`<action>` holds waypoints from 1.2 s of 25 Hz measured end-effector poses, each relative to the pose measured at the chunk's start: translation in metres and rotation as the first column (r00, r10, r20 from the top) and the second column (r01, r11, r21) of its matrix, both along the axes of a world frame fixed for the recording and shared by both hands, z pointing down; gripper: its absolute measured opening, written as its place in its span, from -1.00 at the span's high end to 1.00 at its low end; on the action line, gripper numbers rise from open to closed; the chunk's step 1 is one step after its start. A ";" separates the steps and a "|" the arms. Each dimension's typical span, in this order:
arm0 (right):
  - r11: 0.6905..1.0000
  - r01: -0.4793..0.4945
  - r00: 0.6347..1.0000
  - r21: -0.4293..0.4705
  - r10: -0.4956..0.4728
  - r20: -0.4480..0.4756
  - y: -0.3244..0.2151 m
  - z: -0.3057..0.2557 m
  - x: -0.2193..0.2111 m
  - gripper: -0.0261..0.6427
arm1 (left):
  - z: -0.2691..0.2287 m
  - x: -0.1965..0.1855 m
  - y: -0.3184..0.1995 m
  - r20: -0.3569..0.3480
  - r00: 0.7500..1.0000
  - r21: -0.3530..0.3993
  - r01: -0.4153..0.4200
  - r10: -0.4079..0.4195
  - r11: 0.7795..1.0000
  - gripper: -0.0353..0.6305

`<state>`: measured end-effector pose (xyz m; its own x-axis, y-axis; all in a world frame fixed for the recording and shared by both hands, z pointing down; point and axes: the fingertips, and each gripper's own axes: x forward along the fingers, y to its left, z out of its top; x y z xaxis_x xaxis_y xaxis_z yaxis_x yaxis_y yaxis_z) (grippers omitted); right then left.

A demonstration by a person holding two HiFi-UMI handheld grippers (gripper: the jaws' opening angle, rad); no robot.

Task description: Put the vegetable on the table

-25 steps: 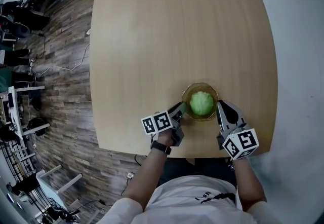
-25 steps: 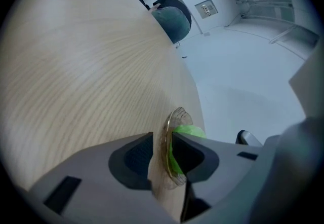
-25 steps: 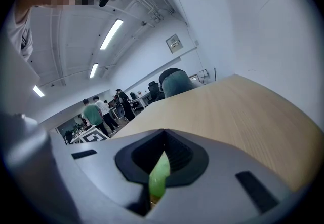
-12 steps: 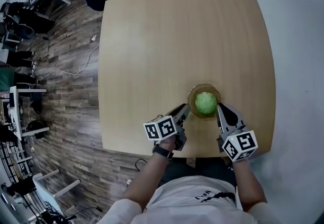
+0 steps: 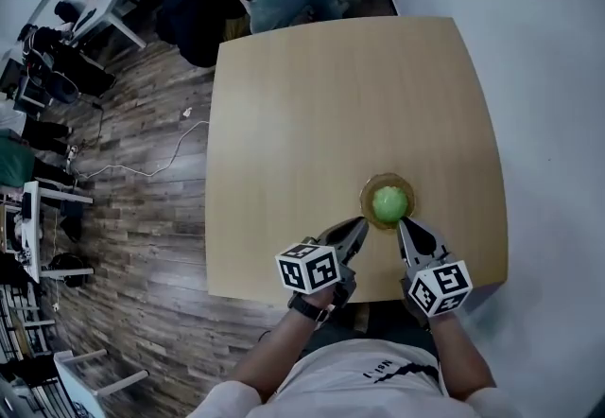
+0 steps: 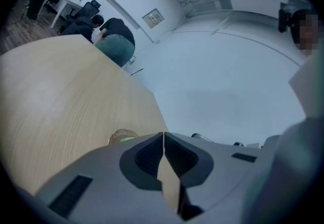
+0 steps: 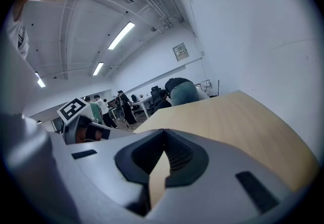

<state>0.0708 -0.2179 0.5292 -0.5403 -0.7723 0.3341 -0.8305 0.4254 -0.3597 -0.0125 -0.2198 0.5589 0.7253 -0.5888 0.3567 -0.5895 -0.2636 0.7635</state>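
Round green vegetable [image 5: 388,202] in amber glass bowl [image 5: 367,192] on light wooden tabletop [image 5: 331,104]; left gripper [image 5: 356,228], right gripper [image 5: 404,228] beside bowl, fingers together, empty.

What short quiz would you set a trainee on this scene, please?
1. True or false: the green vegetable lies in the bowl.
2. The left gripper is: A) open, B) shut and empty, C) shut on the vegetable.
3. What does the right gripper hold?
Key: 1 true; 2 B; 3 nothing, its jaws are together.
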 end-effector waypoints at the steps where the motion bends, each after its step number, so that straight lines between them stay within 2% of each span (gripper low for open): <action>1: 1.000 -0.005 1.000 0.008 0.005 0.001 0.005 -0.005 -0.001 0.88 | -0.010 0.001 0.004 0.009 1.000 0.026 -0.013 0.013 1.000 0.83; 9: 0.997 -0.032 0.999 0.073 0.031 0.008 0.036 -0.057 -0.020 0.88 | -0.079 -0.003 0.039 0.056 0.995 0.183 -0.089 0.080 0.979 0.85; 17: 0.991 -0.036 0.999 0.133 0.033 0.025 0.066 -0.091 -0.035 0.88 | -0.129 -0.005 0.066 0.108 0.988 0.320 -0.138 0.109 0.937 0.85; 24: 0.981 -0.035 0.999 0.193 0.033 0.017 0.082 -0.129 -0.045 0.88 | -0.161 -0.008 0.085 0.126 0.985 0.395 -0.155 0.114 0.905 0.85; 30: 0.977 -0.041 0.999 0.210 0.044 -0.007 0.087 -0.146 -0.042 0.88 | -0.183 -0.007 0.092 0.133 0.985 0.434 -0.156 0.109 0.887 0.85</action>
<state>0.0284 -0.1308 0.3830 -0.5026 -0.8481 0.1678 -0.8529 0.4546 -0.2567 -0.0192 -0.1278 0.3756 0.7816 -0.6034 0.1583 -0.5933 -0.6405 0.4877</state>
